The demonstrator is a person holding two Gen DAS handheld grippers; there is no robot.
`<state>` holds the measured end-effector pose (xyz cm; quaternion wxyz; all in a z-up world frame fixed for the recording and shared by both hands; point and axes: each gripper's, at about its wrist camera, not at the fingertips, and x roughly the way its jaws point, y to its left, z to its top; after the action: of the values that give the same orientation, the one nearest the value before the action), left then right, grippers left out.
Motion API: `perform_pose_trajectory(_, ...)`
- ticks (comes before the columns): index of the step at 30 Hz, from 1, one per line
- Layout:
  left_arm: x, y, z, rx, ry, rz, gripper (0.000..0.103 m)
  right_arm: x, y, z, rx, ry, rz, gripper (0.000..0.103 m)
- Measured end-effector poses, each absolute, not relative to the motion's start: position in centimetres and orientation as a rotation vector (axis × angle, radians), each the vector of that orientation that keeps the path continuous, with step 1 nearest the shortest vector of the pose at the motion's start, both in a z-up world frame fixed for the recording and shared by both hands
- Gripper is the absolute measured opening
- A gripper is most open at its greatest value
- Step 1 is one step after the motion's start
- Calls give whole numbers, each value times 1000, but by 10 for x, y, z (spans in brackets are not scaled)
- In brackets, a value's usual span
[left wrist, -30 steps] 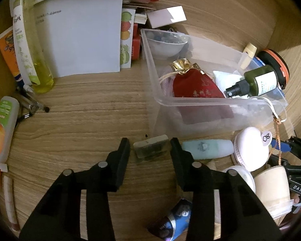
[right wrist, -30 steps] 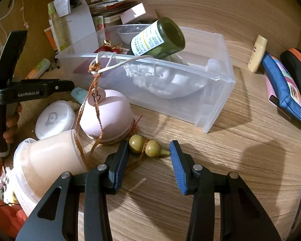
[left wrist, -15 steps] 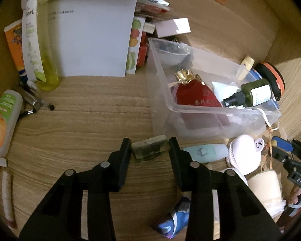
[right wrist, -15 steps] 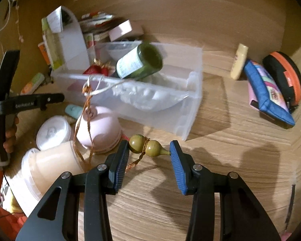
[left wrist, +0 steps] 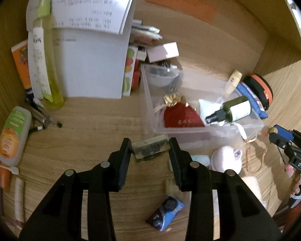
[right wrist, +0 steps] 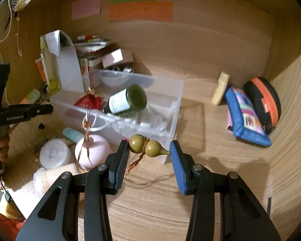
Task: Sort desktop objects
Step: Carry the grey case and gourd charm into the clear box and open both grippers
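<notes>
My left gripper (left wrist: pixel 150 150) is shut on a small clear rectangular block (left wrist: pixel 150 148) and holds it above the wooden desk, just left of the clear plastic bin (left wrist: pixel 148 100). My right gripper (right wrist: pixel 149 150) is shut on an olive gourd charm (right wrist: pixel 147 148), lifted off the desk; its brown cord (right wrist: pixel 86 140) trails left over a pink round case (right wrist: pixel 92 152). The bin (right wrist: pixel 176 108) holds a red pouch (left wrist: pixel 180 116), a green spray bottle (left wrist: pixel 234 110) and a white bowl (left wrist: pixel 160 75).
A white paper stand (left wrist: pixel 92 60), yellow-green bottle (left wrist: pixel 48 70) and tubes (left wrist: pixel 12 136) stand at left. A blue snack packet (left wrist: pixel 165 214), white jar (right wrist: pixel 54 153) and beige cup (right wrist: pixel 56 174) lie near. A blue pouch (right wrist: pixel 246 118) and orange-black case (right wrist: pixel 264 102) lean at right.
Both grippers have risen and pulled back from the desk with their objects. The gourd charm left the desk surface and its cord now hangs stretched.
</notes>
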<state>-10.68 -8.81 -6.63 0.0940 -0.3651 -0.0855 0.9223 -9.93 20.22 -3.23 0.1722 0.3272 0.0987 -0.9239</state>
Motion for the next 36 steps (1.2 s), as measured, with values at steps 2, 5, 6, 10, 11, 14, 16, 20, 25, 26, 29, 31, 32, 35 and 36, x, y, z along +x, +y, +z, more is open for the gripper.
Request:
perform_pose_trajectory(2, -104, -90, -58, -1055, -263, 2741, 38, -100, 203, -25, 902, 282, -2633, 38)
perform_pose_trajectory(5, -104, -90, -48, -1023, -267, 2749, 38, -100, 203, -12, 857, 280, -2652, 38)
perform_pose_trajectory(6, -104, -90, -45, -1013, -268, 2750, 38, -100, 204, -9, 844, 277, -2656, 38)
perform_pose_trajectory(10, -104, -89, -32, -979, -273, 2754, 38, -101, 202, 10, 777, 278, -2666, 38)
perform_pose_trajectory(11, -104, -89, -30, -971, -272, 2756, 38, -101, 201, 13, 762, 281, -2672, 38)
perform_pose_trajectory(14, -104, -88, -21, -948, -277, 2755, 38, -104, 199, 26, 712, 270, -2677, 38)
perform_pose_trajectory(16, -105, -86, -16, -931, -272, 2757, 38, -106, 198, 35, 677, 261, -2682, 38)
perform_pose_trajectory(20, -109, -81, -8, -913, -256, 2752, 38, -113, 193, 49, 623, 264, -2693, 38)
perform_pose_trajectory(25, -118, -69, -3, -914, -230, 2741, 38, -129, 189, 56, 603, 244, -2704, 38)
perform_pose_trajectory(26, -121, -66, -3, -920, -226, 2734, 38, -134, 187, 54, 608, 234, -2704, 38)
perform_pose_trajectory(29, -130, -58, -6, -936, -214, 2723, 38, -148, 185, 48, 637, 201, -2695, 38)
perform_pose_trajectory(31, -135, -52, -9, -950, -204, 2718, 38, -159, 183, 41, 662, 176, -2690, 38)
perform_pose_trajectory(32, -138, -49, -10, -957, -198, 2713, 38, -163, 183, 38, 673, 168, -2684, 38)
perform_pose_trajectory(35, -146, -38, -16, -984, -171, 2699, 38, -174, 183, 25, 718, 143, -2678, 38)
perform_pose_trajectory(36, -150, -34, -20, -998, -161, 2694, 38, -179, 184, 19, 736, 135, -2672, 38)
